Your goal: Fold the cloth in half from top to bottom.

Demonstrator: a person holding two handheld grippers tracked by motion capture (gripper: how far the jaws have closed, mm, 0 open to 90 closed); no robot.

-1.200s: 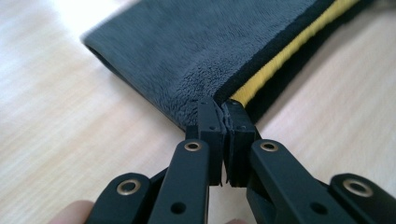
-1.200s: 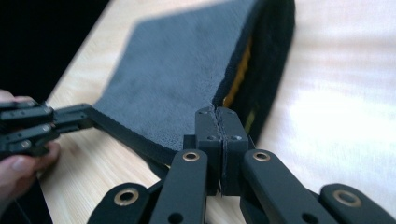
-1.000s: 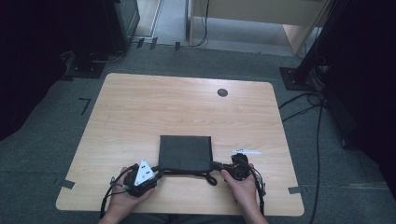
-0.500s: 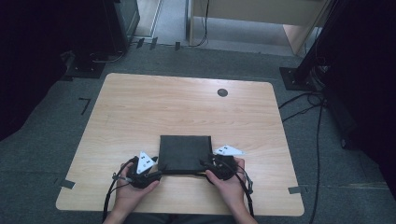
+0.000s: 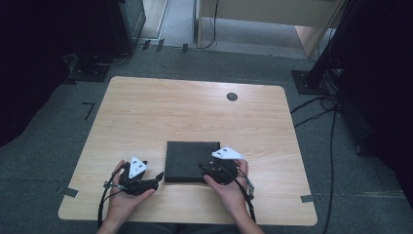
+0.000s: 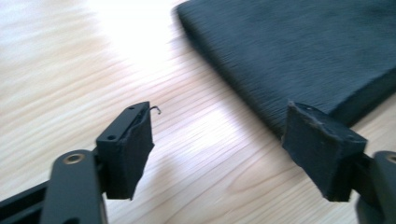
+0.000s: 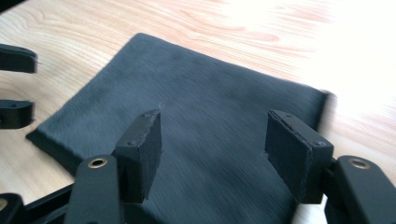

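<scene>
A black folded cloth (image 5: pixel 187 158) lies flat on the wooden table (image 5: pixel 195 114), near its front edge. My right gripper (image 5: pixel 203 168) hovers over the cloth's front right part; its jaws stand open above the dark fabric (image 7: pixel 210 98), holding nothing (image 7: pixel 214 140). My left gripper (image 5: pixel 157 176) sits just left of the cloth's front left corner, jaws open on bare wood (image 6: pixel 219 140), with the cloth's edge (image 6: pixel 303 51) close by its right pad. The left gripper's fingertips (image 7: pixel 16 58) also appear at the left edge of the right gripper view.
A small dark round grommet (image 5: pixel 232 96) sits in the table's far right part. Cables (image 5: pixel 316 109) run over the grey floor to the right of the table. Dark stands and equipment ring the table's far side.
My right gripper has moved left from beside the cloth to over its front right part. My left gripper has shifted slightly left, away from the cloth's corner.
</scene>
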